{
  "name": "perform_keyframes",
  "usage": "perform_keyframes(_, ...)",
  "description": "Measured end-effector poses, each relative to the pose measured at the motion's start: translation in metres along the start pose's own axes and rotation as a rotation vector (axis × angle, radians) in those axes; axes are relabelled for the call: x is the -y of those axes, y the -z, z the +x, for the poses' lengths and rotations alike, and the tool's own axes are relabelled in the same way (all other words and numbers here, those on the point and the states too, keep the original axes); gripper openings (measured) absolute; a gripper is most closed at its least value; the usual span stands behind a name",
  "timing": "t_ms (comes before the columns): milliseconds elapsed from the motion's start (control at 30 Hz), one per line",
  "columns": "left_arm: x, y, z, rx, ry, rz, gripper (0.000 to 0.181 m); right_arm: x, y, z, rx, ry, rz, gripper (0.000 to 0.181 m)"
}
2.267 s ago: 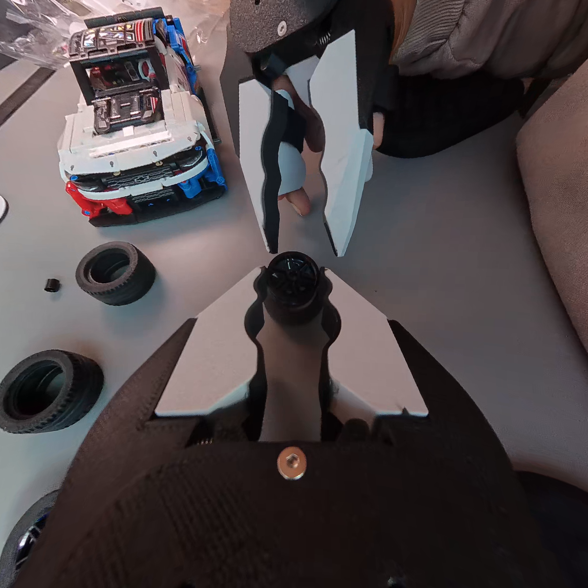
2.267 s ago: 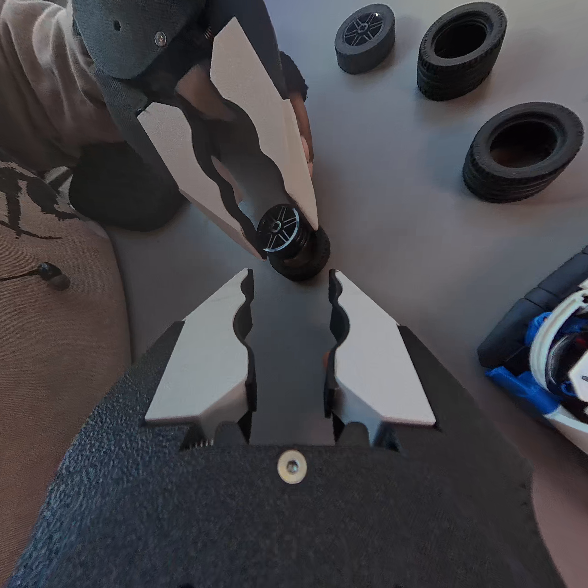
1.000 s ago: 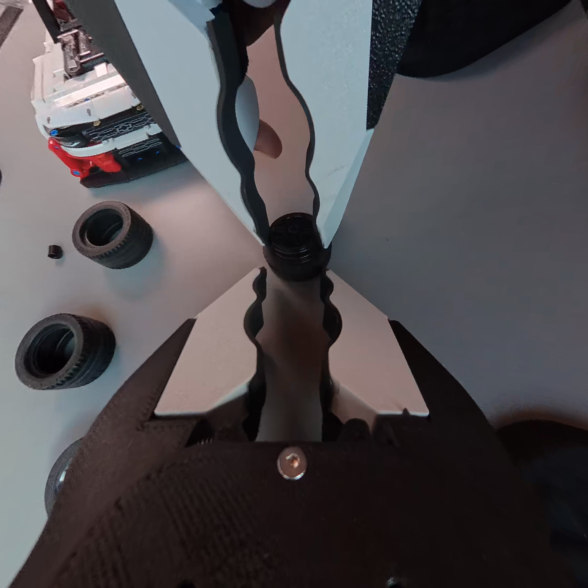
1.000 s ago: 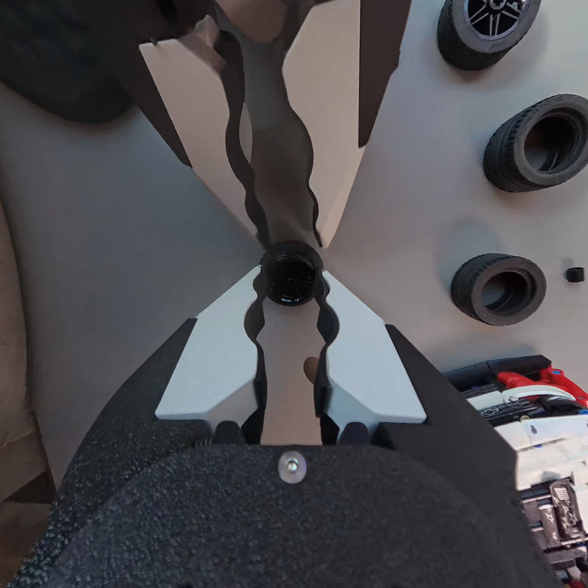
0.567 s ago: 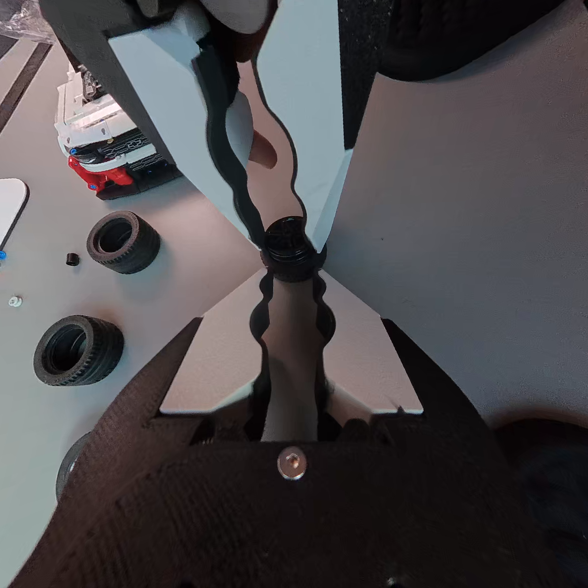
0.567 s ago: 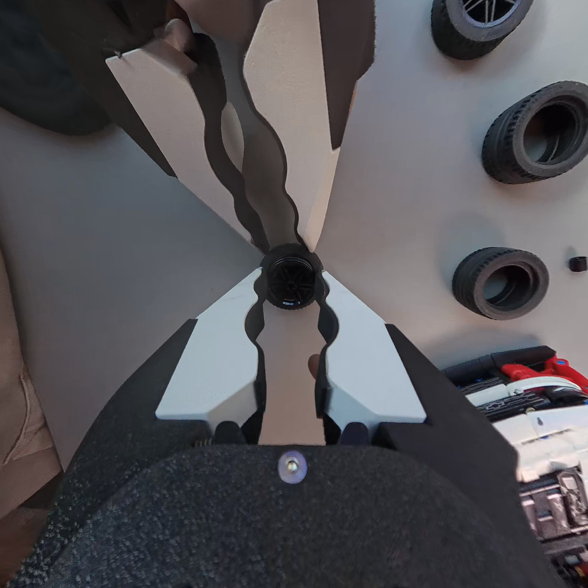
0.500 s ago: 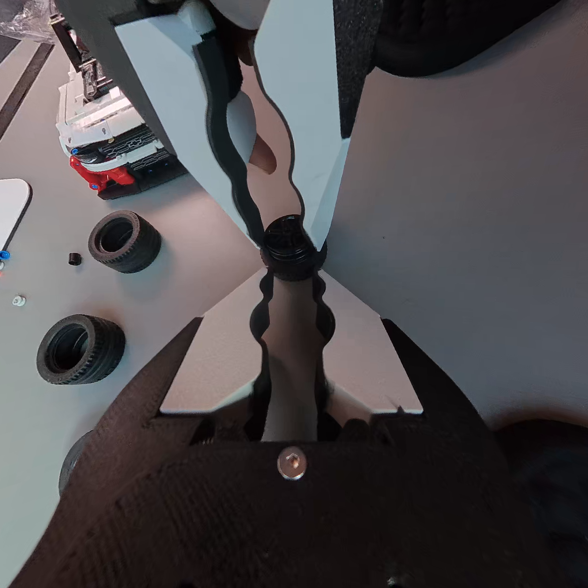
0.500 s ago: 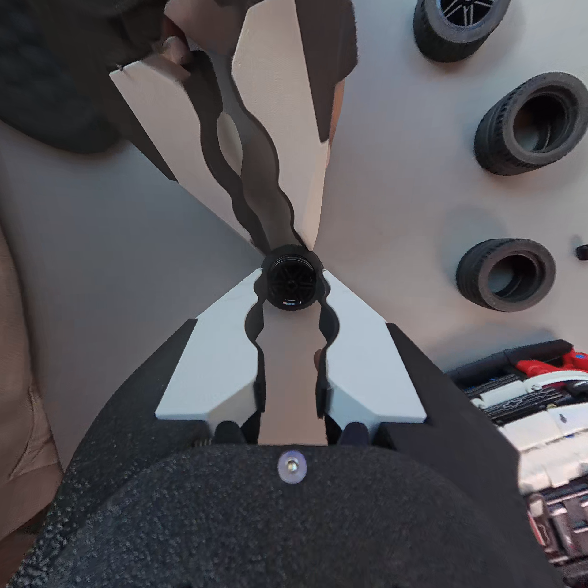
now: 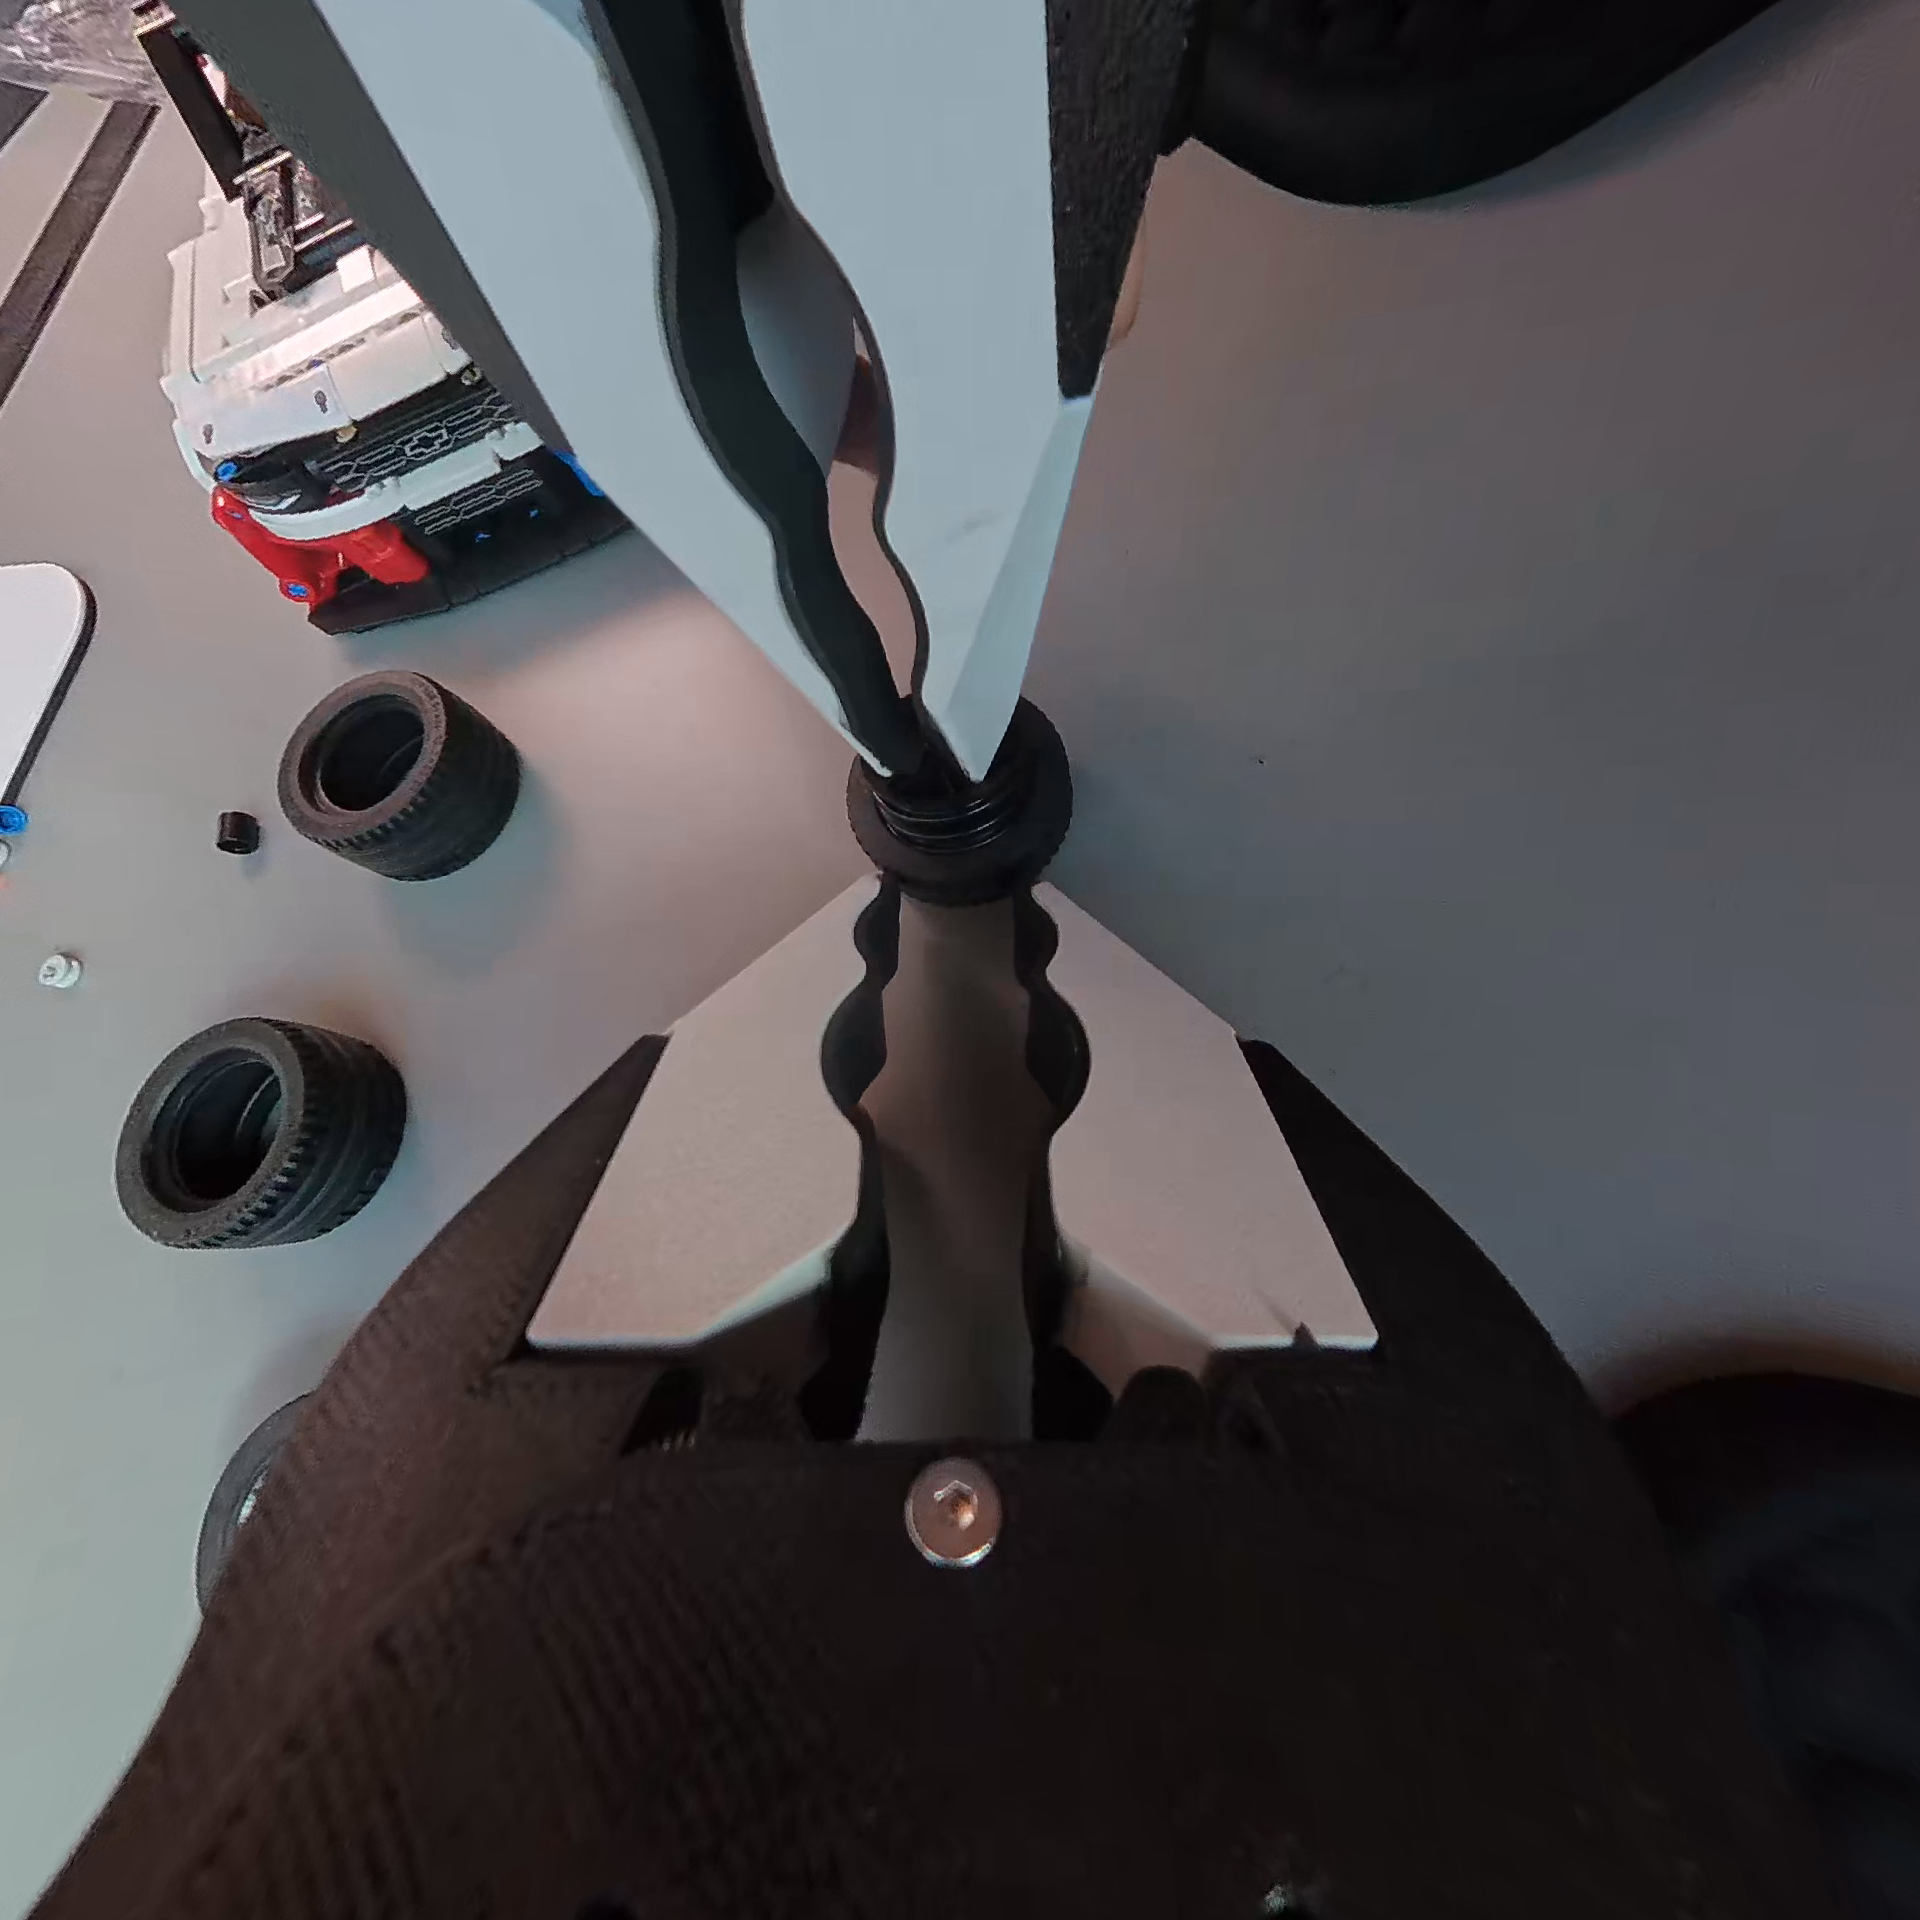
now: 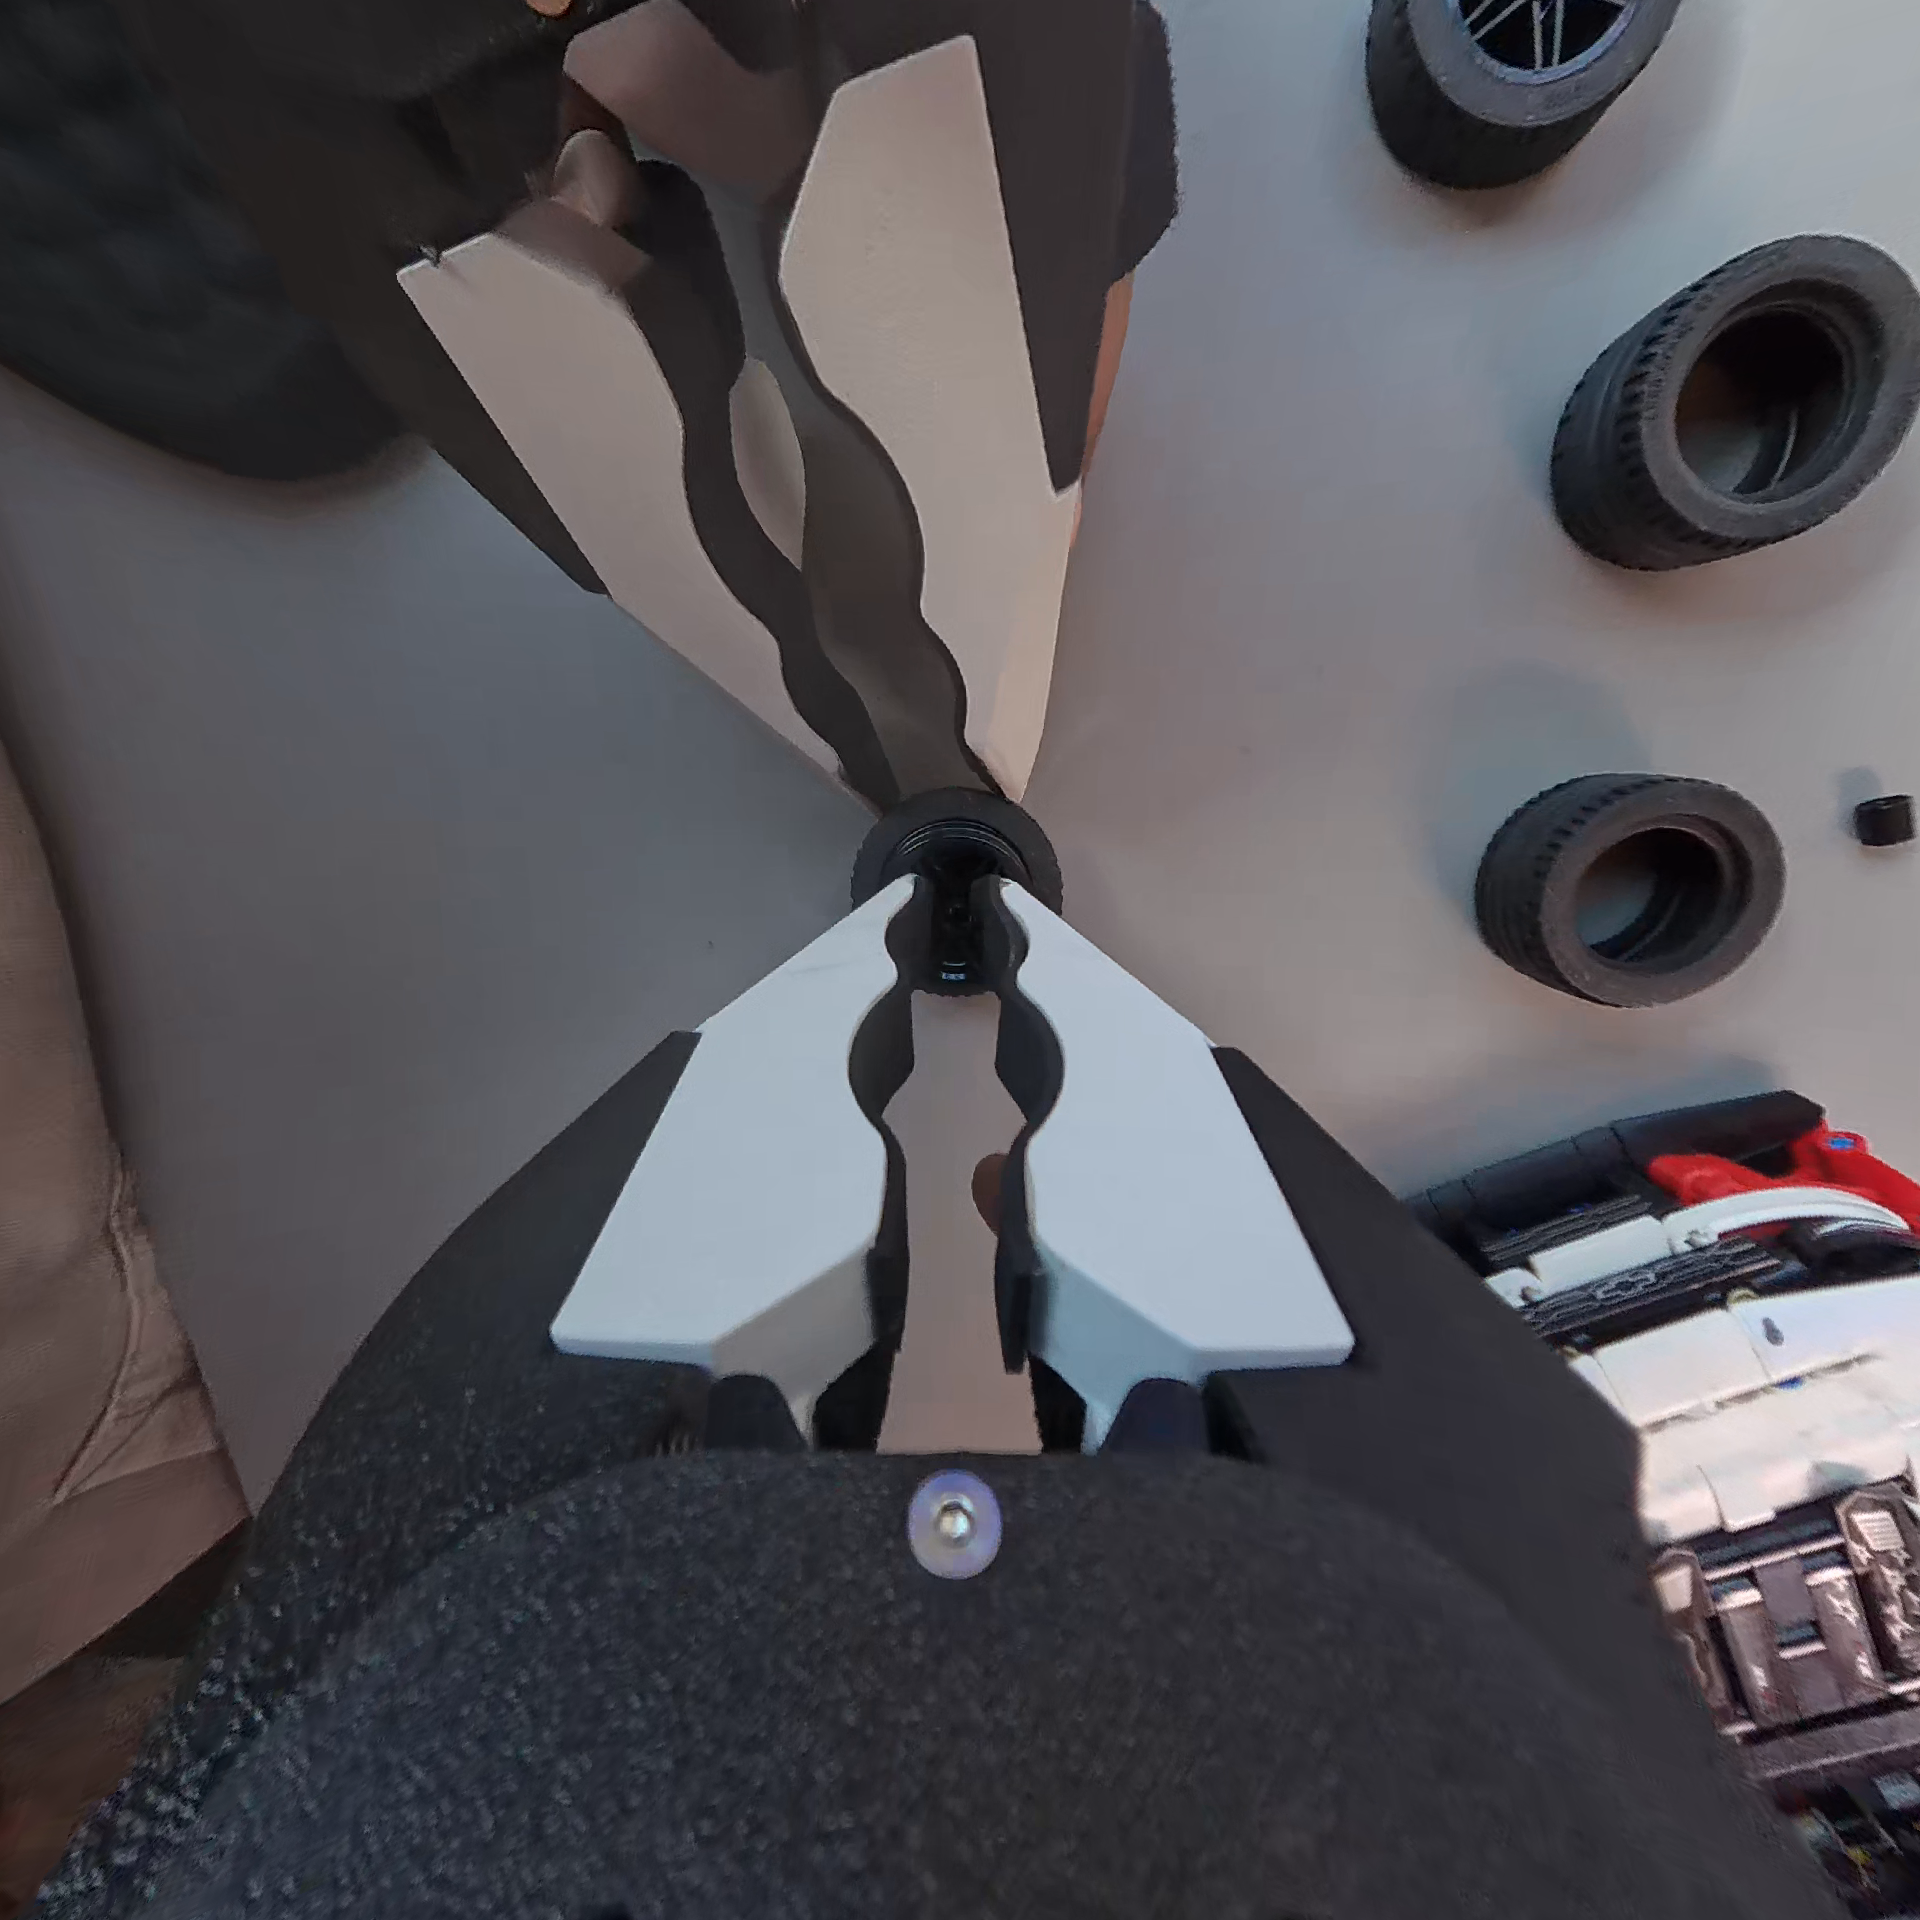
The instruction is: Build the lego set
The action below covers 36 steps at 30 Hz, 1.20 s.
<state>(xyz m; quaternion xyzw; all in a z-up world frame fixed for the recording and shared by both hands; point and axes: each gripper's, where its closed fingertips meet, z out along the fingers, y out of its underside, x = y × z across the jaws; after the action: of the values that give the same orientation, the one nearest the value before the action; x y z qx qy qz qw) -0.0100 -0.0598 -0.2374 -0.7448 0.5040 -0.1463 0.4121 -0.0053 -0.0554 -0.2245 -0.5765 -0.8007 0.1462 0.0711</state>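
Note:
My left gripper [image 9: 956,894] is shut on a small black tyre [image 9: 1039,821] and holds it above the grey table. My right gripper [image 10: 956,904] is shut on the black wheel rim [image 10: 951,940] that sits in that tyre [image 10: 1029,842]. The two grippers meet tip to tip. In the left wrist view the right gripper [image 9: 925,764] comes down from the top, and the ribbed rim [image 9: 951,821] sticks out of the tyre towards it. In the right wrist view the left gripper [image 10: 935,790] comes from the top. How deep the rim sits is hidden.
The white, red and blue lego car [image 9: 343,416] stands on the table and also shows in the right wrist view [image 10: 1714,1299]. Two loose tyres [image 9: 400,774] [image 9: 260,1132], a finished wheel [image 10: 1507,73] and a small black piece [image 9: 237,831] lie nearby. Beige fabric [image 10: 62,1143] borders the table. My two grippers' fingertips are within a few centimetres of each other. Left tips and right tips are each some 15 centimeters from the small black piece [image 9: 237,831].
The right gripper came in and shut on the rim while the left kept the tyre. In the last half second its fingers closed tighter and the rim sits deeper between them.

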Motion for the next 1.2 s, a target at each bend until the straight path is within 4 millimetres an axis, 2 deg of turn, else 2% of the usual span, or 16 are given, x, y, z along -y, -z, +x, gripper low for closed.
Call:
perform_keyframes(33, 0.0, -0.0001, 0.0001, -0.001, 0.001, 0.0, 0.02, -0.0003, -0.0004, 0.0, 0.002, 0.007, -0.018, 0.007)
perform_keyframes(600, -0.0005, -0.0007, 0.001, -0.027, 0.024, -0.003, 0.021, 0.0004, -0.0042, 0.0, 0.011, 0.062, -0.146, 0.006)
perform_keyframes(1200, -0.0006, -0.0005, 0.0013, -0.025, 0.015, -0.001, 0.022, 0.002, -0.006, 0.0, 0.009, 0.049, -0.122, 0.006)
